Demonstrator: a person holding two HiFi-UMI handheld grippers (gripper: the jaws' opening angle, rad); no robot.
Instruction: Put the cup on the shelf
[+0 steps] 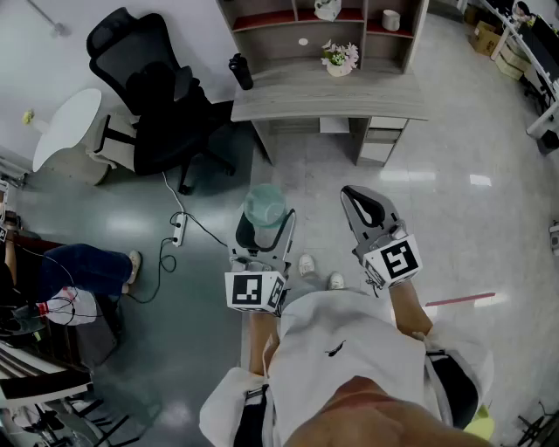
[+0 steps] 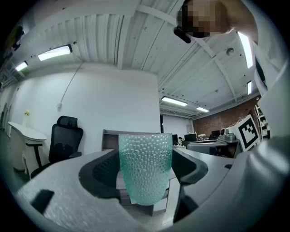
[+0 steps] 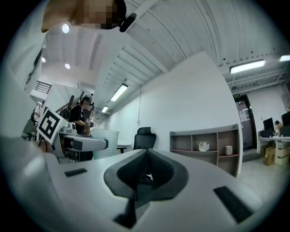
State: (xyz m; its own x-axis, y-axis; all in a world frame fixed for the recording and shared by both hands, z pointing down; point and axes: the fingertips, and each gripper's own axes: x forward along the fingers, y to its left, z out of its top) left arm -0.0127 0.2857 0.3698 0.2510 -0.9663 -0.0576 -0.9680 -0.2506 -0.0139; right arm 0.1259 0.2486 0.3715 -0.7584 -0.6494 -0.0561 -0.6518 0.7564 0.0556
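Note:
A teal dimpled plastic cup stands upright between the jaws of my left gripper, which is shut on its sides. In the left gripper view the cup fills the middle, with the pads against both flanks. My right gripper is held level beside it, shut, nothing between its pads. The shelf is a grey unit with red boards on top of a desk, far ahead. From the right gripper view the shelf stands at the right and the cup shows at the left.
The grey desk carries a flower pot and a black bottle. A black office chair and a white round table stand left of it. A power strip and cable lie on the floor; a person's leg is at left.

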